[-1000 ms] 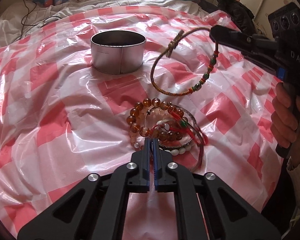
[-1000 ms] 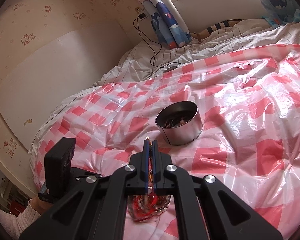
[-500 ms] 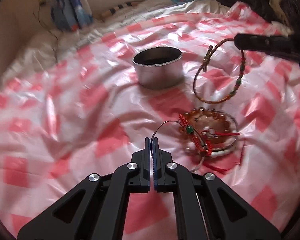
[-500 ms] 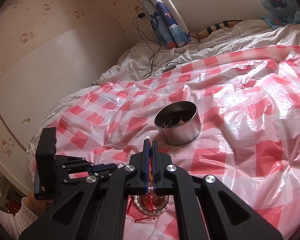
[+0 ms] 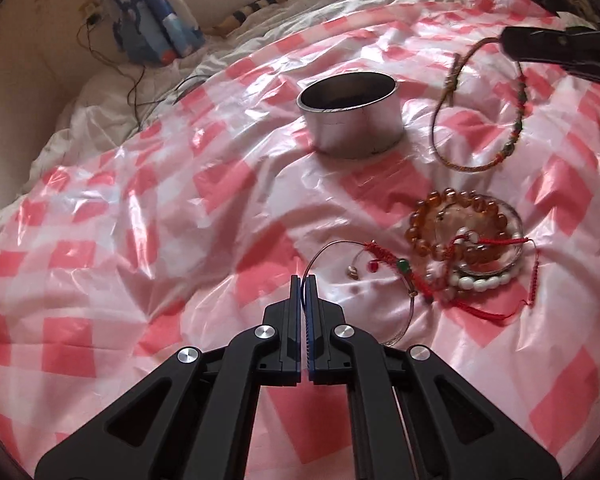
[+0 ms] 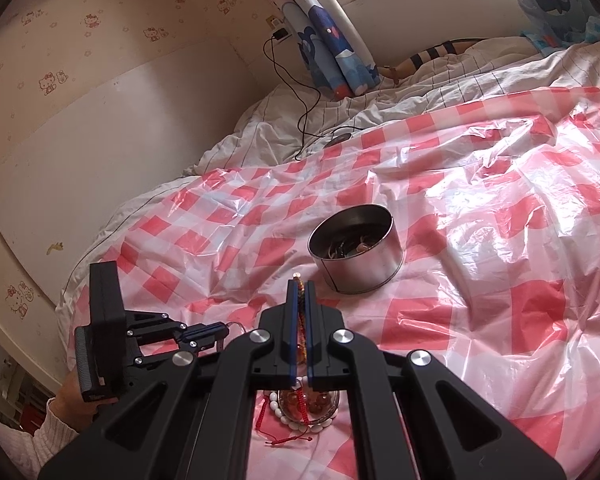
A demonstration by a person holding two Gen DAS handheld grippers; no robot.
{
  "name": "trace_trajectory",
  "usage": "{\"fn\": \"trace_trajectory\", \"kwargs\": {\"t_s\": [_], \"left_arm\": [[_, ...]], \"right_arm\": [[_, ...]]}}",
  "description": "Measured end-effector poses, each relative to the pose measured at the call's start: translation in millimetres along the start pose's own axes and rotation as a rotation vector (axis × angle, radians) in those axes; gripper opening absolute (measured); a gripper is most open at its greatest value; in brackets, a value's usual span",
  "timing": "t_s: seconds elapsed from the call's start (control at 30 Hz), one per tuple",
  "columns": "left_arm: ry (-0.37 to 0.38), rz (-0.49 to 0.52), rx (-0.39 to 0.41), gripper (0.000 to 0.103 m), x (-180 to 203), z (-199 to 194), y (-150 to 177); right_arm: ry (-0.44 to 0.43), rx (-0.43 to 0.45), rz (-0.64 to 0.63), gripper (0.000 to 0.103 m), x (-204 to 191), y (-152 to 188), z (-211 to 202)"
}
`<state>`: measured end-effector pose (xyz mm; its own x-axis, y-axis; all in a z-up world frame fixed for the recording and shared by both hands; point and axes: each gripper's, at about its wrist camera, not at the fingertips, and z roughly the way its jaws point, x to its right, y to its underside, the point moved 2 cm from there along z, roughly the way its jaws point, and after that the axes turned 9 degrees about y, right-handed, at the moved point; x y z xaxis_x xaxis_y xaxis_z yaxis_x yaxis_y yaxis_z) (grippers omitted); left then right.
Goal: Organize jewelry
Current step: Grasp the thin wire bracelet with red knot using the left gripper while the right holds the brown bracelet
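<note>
Both grippers work beside a metal tin (image 5: 352, 116) on a checked plastic sheet (image 5: 148, 216). The right gripper (image 6: 301, 286), pinching a woven cord bracelet (image 5: 480, 112), holds it aloft near the tin, seemingly for dropping in. The left gripper (image 5: 304, 280), pressed together on a thin wire bangle (image 5: 328, 248), draws it clear of the tangled bead bracelets (image 5: 464, 236) lying nearer than the tin.

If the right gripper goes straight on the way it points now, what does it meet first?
Probably the metal tin. The right gripper, shut on a braided cord bracelet, aims just left of the tin, with only checked plastic sheet between. Depth is unclear, so it might land short.
</note>
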<state>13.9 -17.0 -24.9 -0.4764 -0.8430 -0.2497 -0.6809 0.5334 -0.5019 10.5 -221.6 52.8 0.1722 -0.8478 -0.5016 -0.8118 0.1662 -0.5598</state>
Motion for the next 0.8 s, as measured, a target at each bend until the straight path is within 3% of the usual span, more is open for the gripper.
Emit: {"fn": "trace_trajectory", "kwargs": {"t_s": [0.07,0.13,0.17,0.23,0.3,0.33,0.37,0.4,0.47,0.57,0.63,0.67,0.73,0.8], "left_arm": [[-0.112,0.052,-0.046,0.002,-1,7,4],[-0.159,0.068,-0.073,0.002,-3,10,7],[-0.160,0.068,-0.074,0.002,-4,9,7],[-0.092,0.032,-0.056,0.002,-9,1,5],[0.058,-0.029,-0.005,0.002,-16,-15,2],[0.066,-0.034,0.009,0.002,-17,-19,0],[0.011,-0.004,-0.003,0.002,-16,-19,2],[-0.054,0.035,-0.047,0.002,-13,-12,5],[-0.066,0.058,-0.121,0.002,-11,6,13],[0.034,0.051,-0.124,0.002,-6,2,15],[0.246,-0.014,-0.026,0.003,-5,-21,7],[0.279,-0.012,0.017,0.002,-2,-35,1],[0.150,0.047,-0.020,0.002,4,-34,-2],[0.083,0.070,-0.103,0.002,5,-13,4]], "right_arm": [[0.005,-0.006,-0.007,0.004,-1,1,1],[0.003,-0.009,-0.009,0.004,-2,1,2],[0.001,-0.009,-0.010,0.004,-3,1,2],[-0.004,-0.005,-0.007,0.004,-3,0,1],[-0.006,0.003,-0.001,0.004,-2,-1,-1],[-0.005,0.003,0.002,0.004,-1,-2,-1],[-0.005,0.000,0.003,0.004,-1,-1,-1],[-0.006,-0.003,0.001,0.004,-1,-1,0],[-0.011,-0.007,-0.005,0.004,-3,-1,1],[-0.013,-0.005,-0.007,0.004,-5,0,0],[-0.017,0.004,0.003,0.004,-3,-2,-2],[-0.018,0.007,0.007,0.004,-2,-3,-3],[-0.021,0.006,0.010,0.004,-1,-3,-3],[-0.024,0.001,0.009,0.004,-2,-3,-1]]}}
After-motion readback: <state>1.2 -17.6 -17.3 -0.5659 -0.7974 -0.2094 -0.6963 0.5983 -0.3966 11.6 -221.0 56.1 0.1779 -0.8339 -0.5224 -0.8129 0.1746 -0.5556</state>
